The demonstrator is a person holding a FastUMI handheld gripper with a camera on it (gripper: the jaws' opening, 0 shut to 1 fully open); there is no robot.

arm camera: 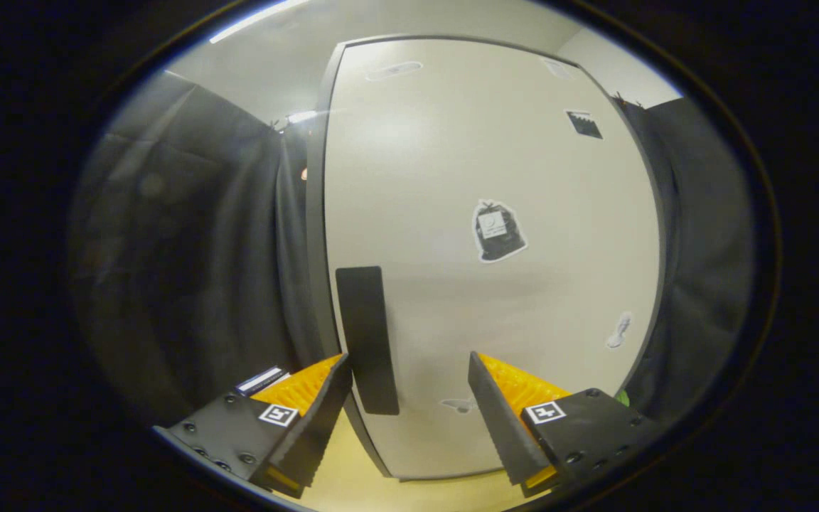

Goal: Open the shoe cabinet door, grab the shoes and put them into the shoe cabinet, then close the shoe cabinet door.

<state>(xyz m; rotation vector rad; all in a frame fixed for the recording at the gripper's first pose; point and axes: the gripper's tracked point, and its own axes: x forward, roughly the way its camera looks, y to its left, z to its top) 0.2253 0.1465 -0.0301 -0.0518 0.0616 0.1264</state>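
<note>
The shoe cabinet door (480, 178) is a pale panel with a dark frame, standing close ahead and seemingly shut. A dark flat handle (367, 340) runs vertically near the door's left edge, and several small stickers dot the panel. My gripper (409, 366) is open, fingers spread wide. The handle's lower part sits just ahead, between the fingers and close to the left fingertip (338, 370). Nothing is held.
Black cloth walls (196, 249) hang on both sides of the cabinet. A light wooden floor (352, 469) shows beneath the door's lower edge. A small white-and-dark item (261, 380) lies low to the left, behind the left finger.
</note>
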